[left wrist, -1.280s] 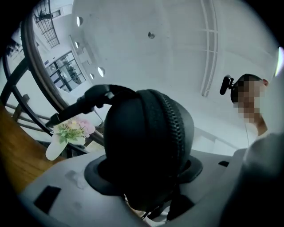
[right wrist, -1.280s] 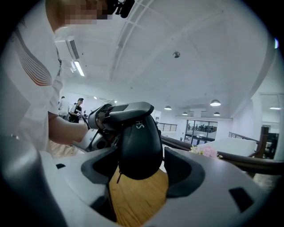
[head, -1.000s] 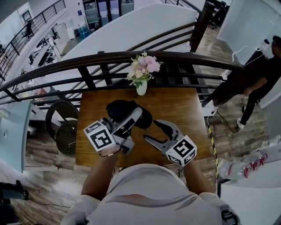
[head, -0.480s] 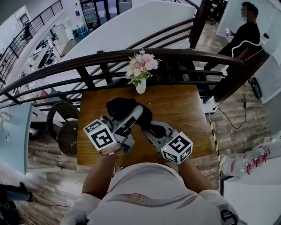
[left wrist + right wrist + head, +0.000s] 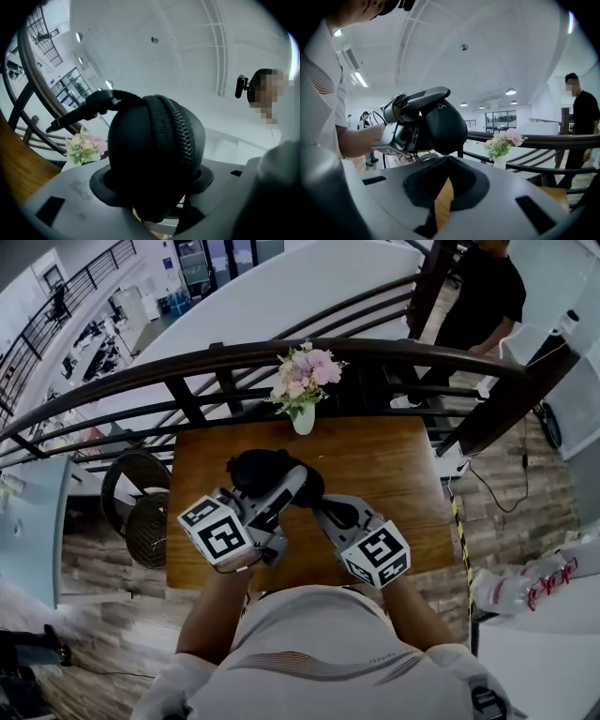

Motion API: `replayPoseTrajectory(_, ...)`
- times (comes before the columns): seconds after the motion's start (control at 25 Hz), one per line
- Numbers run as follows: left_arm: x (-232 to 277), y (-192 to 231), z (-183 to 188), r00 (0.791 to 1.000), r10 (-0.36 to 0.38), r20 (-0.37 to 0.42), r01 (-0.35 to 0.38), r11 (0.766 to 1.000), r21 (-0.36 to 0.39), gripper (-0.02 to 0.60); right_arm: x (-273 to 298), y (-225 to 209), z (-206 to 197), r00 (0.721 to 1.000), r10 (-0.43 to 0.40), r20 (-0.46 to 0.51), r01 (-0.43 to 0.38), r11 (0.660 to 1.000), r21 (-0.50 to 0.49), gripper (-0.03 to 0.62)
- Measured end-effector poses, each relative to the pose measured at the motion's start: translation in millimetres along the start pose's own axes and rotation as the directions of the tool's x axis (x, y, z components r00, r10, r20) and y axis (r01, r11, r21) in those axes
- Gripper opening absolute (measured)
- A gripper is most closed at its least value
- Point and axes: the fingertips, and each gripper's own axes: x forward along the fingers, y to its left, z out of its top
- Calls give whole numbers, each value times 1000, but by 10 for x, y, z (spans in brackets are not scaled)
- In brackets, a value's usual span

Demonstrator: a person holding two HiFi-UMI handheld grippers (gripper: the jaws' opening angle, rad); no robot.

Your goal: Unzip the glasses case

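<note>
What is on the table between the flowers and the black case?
Nothing. In the head view, only bare wood of the table shows between the vase of flowers and the glasses case.

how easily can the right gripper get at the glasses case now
Likely yes: the left gripper holds the glasses case up, and the right gripper has just closed its jaws at the case's lower end, nothing intervening. Whether they grip anything is unclear.
</note>
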Motion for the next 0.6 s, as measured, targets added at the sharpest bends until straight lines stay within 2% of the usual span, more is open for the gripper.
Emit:
replayPoseTrajectory(0.12, -32, 0, -65, 1000, -7, -28, 6, 1000, -8, 278, -24, -61, -18, 999, -40, -35, 36, 994, -100, 51)
replayPoseTrajectory(0.28, -37, -64, -180, 994, -43, -103, 44, 999, 16, 278, -66, -118, -36, 995, -78, -66, 58, 963, -262, 51)
replayPoseTrajectory(0.44, -45, -135, -318, 978, -73, -197, 84, 995, 50, 278, -89, -124, -93, 990, -109, -93, 59, 900, -431, 51)
replayPoseTrajectory(0.6, -70, -172, -482, 950, -91, -298, 111, 992, 53, 278, -108, -84, -136, 986, -119, -119, 36, 841, -539, 52)
